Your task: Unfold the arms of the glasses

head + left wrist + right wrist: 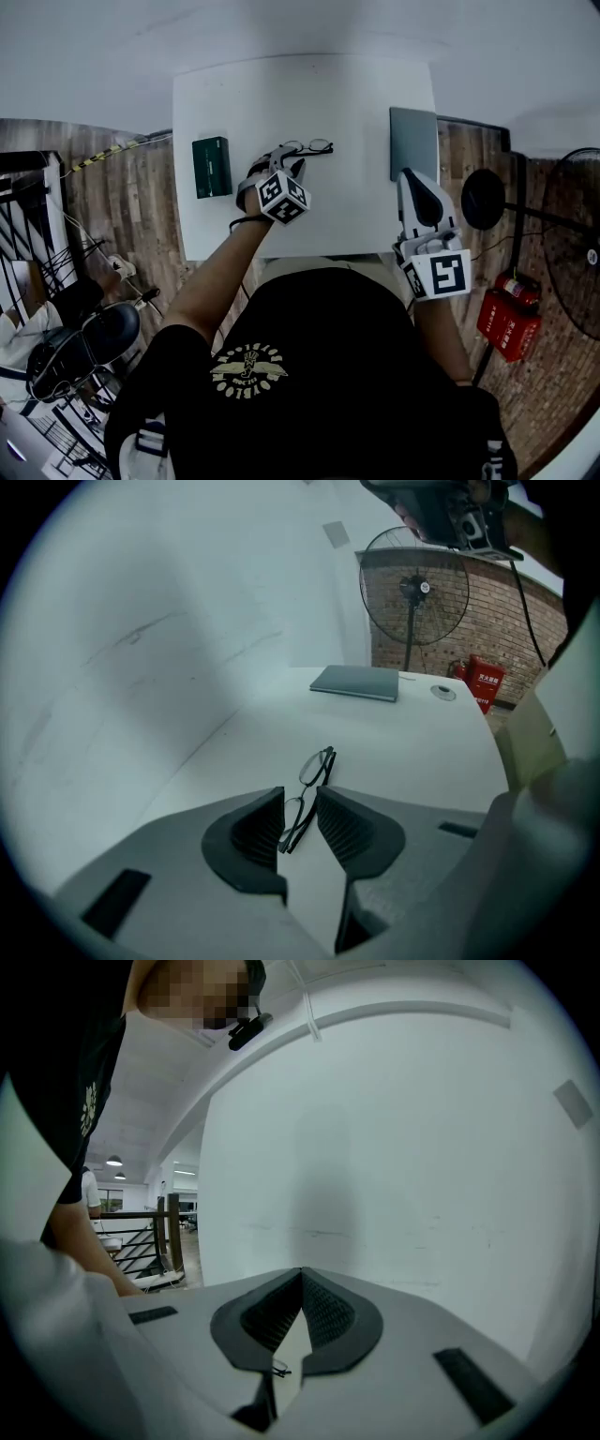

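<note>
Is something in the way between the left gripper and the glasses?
No, nothing visible is. The left gripper has its jaws apart around one end of the glasses on the table. The green box lies off to the side, clear of them.

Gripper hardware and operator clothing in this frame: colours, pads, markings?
Left gripper and right gripper: pale grey shells, dark ribbed pads, each carrying a white cube with black square markers. Worn: a black short-sleeved T-shirt with a pale winged emblem.
</note>
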### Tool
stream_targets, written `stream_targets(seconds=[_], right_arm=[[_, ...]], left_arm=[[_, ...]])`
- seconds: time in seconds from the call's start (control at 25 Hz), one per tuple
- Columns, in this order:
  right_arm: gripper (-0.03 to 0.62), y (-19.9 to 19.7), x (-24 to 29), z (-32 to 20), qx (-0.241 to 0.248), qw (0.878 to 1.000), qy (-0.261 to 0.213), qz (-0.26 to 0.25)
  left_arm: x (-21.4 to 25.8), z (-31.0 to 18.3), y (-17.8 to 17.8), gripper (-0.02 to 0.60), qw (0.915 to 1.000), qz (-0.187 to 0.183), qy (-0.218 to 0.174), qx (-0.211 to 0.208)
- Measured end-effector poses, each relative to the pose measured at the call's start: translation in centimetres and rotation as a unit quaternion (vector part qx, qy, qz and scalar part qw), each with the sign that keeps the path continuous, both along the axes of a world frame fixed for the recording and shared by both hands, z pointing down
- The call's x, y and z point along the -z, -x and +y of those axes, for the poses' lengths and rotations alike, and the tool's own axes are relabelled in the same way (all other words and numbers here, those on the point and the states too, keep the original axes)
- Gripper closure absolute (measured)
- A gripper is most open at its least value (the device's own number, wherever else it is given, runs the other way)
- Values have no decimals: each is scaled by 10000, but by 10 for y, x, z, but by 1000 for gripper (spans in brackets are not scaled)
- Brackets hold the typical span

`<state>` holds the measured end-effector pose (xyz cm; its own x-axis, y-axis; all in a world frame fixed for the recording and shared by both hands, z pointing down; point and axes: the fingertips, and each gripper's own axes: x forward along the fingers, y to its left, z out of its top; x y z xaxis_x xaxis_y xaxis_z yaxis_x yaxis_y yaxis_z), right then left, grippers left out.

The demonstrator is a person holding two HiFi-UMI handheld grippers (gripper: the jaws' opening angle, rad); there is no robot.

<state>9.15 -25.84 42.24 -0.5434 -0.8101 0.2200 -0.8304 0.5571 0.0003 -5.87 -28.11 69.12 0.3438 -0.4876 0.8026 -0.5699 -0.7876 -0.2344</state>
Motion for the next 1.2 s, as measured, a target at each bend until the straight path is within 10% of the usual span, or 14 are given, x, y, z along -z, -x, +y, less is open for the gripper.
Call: stream_targets(seconds=[1.2], right_arm=[[599,-68,-9,-10,-281,9993,175,-158]], left_arm=[[-73,-35,-14,518,9856,-1656,-115,-329]])
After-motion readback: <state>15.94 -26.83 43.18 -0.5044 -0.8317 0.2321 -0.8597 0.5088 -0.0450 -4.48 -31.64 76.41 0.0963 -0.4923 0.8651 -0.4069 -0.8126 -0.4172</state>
